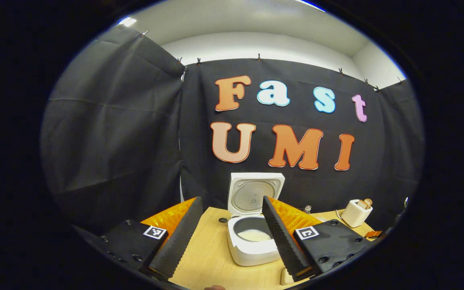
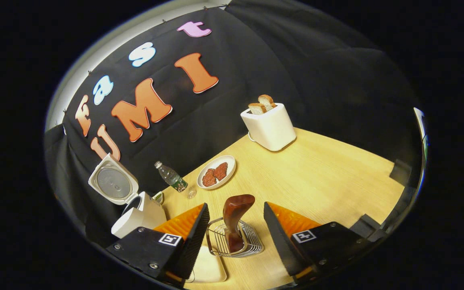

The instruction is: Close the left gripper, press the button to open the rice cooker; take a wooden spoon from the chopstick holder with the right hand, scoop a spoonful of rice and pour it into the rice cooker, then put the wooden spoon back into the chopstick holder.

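Between spread right tool (image 2: 234, 223) fingers: wooden spoon (image 2: 236, 215), bowl hidden in chopstick holder (image 2: 236, 241); left tool (image 1: 232, 233) spread.

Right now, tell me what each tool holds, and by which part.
Nothing. The left tool and right tool are open; the wooden spoon stands between the right fingers, untouched.

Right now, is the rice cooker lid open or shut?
Open. The lid stands upright behind the rice cooker, its round inner plate facing forward, and the pot below holds white rice.
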Tool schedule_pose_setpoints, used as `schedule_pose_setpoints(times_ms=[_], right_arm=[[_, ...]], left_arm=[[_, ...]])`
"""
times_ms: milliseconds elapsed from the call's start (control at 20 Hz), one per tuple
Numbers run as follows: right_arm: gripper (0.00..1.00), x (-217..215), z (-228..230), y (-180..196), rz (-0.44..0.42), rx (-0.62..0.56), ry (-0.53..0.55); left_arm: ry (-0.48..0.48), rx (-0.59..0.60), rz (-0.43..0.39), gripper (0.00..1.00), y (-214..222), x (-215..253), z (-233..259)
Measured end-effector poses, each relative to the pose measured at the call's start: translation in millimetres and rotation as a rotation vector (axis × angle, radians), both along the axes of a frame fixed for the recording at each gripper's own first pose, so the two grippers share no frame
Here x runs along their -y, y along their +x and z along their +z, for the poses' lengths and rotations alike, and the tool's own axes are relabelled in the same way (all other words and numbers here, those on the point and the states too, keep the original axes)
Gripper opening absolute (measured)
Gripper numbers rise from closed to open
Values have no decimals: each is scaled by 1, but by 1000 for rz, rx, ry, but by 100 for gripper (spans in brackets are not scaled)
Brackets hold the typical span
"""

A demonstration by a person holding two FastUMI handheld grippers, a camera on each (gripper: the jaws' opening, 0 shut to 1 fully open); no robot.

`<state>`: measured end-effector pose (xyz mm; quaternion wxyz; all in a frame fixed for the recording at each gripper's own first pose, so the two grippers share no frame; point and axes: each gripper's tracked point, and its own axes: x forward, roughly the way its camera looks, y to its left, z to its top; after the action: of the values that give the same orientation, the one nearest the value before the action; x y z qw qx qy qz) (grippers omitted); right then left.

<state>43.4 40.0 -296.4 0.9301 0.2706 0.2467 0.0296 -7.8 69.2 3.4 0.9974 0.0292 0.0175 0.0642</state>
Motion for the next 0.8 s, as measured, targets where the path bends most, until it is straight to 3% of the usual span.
schedule_pose_setpoints(times_ms=[150,200,250,300,400,600,800], right_arm=[[68,-6,-7,7,-17,-18,90],[60,-6,-6,9,-24,-16,115],[46,-7,-7,12,-26,-14,129],[43,-9,-8,14,-27,-18,133],[28,-13,-6,16,-36,-22,161],[13,-20,4,20,-33,1,97],[10,-25,51,19,-7,81,35]], left_arm=[[3,-5,24,100,-6,-13,-1],[6,-8,30,100,-8,-16,-2],[9,-10,35,100,-9,-19,-3],[11,-10,38,100,-11,-21,-4],[8,-8,39,100,-12,-23,-3],[-2,-3,35,100,-15,-27,-4],[-19,8,18,100,-17,-24,-1]])
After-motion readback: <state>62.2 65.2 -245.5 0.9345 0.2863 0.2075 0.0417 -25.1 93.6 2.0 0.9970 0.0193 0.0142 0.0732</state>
